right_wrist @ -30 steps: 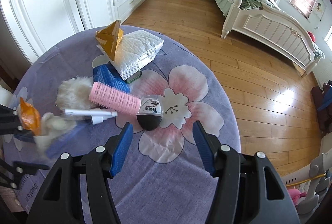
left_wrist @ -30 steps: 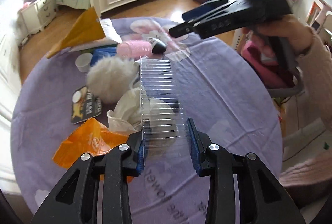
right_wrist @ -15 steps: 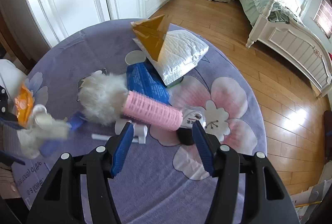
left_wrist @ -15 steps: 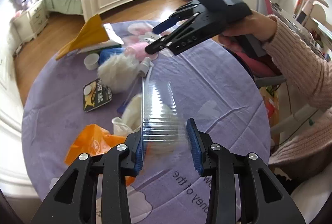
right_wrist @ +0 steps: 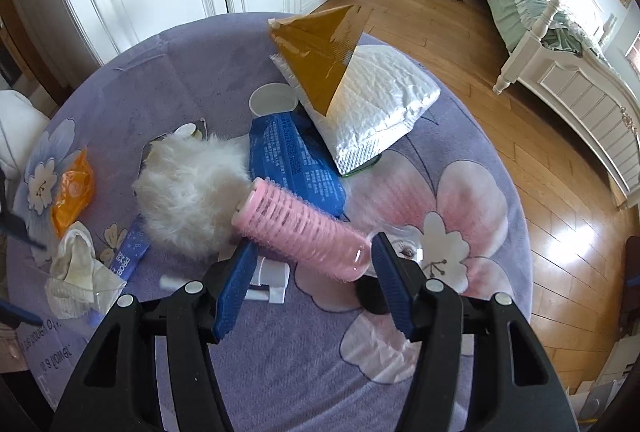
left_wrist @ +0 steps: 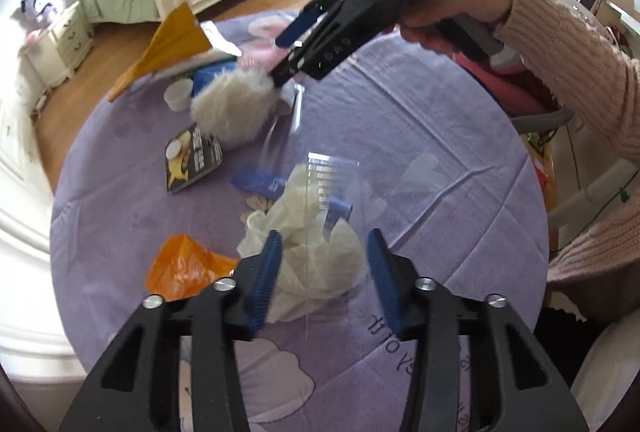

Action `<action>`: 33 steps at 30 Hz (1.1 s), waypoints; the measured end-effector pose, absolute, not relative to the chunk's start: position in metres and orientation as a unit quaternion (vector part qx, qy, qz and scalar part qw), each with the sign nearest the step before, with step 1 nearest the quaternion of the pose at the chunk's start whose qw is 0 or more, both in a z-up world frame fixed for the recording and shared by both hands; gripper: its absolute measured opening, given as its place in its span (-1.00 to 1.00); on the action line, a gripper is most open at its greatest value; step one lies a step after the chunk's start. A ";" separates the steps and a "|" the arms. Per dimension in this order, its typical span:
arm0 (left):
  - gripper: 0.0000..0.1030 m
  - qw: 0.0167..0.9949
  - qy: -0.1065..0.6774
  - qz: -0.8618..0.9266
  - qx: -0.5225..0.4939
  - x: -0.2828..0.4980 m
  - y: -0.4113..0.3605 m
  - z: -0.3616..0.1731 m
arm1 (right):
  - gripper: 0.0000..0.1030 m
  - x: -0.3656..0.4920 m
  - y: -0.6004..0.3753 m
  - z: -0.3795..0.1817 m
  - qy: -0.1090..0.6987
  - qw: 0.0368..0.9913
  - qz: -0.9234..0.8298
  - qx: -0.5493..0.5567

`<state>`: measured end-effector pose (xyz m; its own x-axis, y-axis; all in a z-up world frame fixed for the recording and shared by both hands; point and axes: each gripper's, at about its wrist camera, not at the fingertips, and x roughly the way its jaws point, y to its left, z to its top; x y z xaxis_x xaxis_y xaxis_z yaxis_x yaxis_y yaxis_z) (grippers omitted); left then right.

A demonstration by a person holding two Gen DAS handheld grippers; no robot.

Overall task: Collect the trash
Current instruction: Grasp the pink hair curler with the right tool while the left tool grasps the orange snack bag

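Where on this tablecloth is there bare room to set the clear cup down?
Bare cloth lies right of the crumpled tissue, toward the table edge, and near the pink flower print. It is crowded around the fluffy ball, pink roller and blue packet.

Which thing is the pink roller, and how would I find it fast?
Look at the round purple tablecloth and find the fluffy white ball near its middle. Right against it lies the pink roller, a ribbed tube on its side, the only pink thing in the pile.
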<state>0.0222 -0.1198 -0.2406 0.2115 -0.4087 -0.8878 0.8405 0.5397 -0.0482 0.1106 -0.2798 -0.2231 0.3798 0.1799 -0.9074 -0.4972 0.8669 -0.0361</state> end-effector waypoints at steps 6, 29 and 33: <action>-0.84 0.740 0.471 -0.432 0.211 0.016 -0.108 -0.237 | -0.47 0.091 -0.285 -0.219 0.522 0.815 0.201 -0.152; 0.30 0.799 0.464 -0.329 0.195 0.036 -0.064 -0.217 | -0.46 0.007 -0.319 -0.175 0.492 0.849 0.167 -0.098; 0.30 0.784 0.486 -0.321 0.217 0.057 -0.061 -0.237 | -0.46 0.009 -0.320 -0.179 0.495 0.848 0.164 -0.093</action>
